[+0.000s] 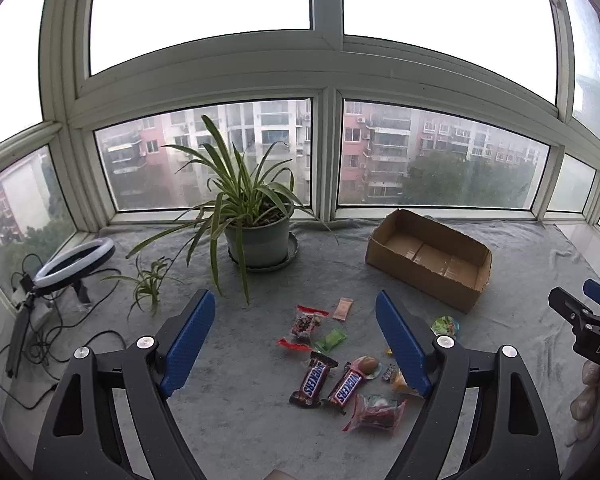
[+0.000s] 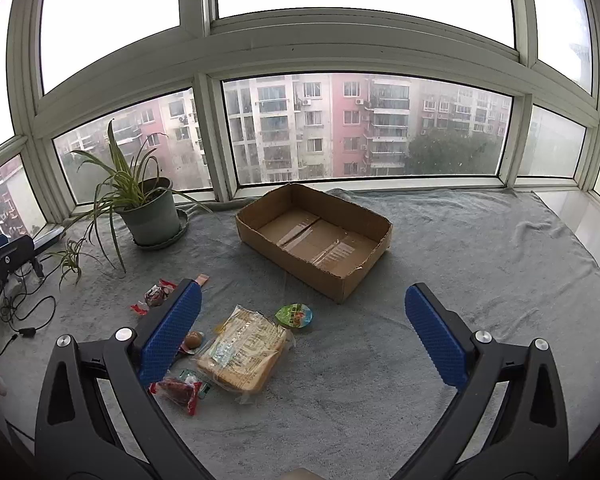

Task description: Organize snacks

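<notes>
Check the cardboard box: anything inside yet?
Nothing: the cardboard box shows only its bare taped floor. The near wall hides a thin strip of floor along it. The snacks lie outside on the grey cloth.

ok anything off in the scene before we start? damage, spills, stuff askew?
Nothing spilled. The cardboard box sits empty, skewed to the window, with a small tear in its near rim. Snacks lie scattered loose on the grey cloth, as expected. Both tools are open, holding nothing.
</notes>
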Demonstrator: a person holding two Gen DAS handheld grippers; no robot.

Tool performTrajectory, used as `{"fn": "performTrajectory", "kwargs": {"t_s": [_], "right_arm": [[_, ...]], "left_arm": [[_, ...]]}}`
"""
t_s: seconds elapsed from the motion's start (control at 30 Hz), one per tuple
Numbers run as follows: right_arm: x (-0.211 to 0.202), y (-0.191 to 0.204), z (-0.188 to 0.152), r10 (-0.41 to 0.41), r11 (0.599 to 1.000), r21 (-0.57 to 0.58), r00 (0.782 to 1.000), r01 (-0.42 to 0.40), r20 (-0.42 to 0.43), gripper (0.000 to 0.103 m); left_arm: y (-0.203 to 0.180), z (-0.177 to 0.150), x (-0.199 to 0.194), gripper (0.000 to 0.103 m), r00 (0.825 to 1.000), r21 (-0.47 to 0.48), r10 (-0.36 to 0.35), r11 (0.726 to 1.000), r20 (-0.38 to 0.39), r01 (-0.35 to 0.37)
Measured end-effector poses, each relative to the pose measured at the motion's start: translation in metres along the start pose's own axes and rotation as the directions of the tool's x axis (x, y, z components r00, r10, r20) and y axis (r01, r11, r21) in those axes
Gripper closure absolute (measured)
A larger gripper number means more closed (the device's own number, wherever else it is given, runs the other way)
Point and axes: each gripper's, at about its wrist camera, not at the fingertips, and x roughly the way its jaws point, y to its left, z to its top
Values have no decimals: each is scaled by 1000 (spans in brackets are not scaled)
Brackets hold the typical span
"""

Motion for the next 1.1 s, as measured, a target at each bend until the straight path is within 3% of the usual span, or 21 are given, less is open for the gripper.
{"fn": "performTrajectory", "kwargs": {"t_s": [1.1], "right_arm": [[4, 2, -5, 7, 1000, -4, 1000, -7, -14, 0]], "left_arm": [[-4, -1, 2, 20, 1000, 10, -9, 1000, -6, 9]]}}
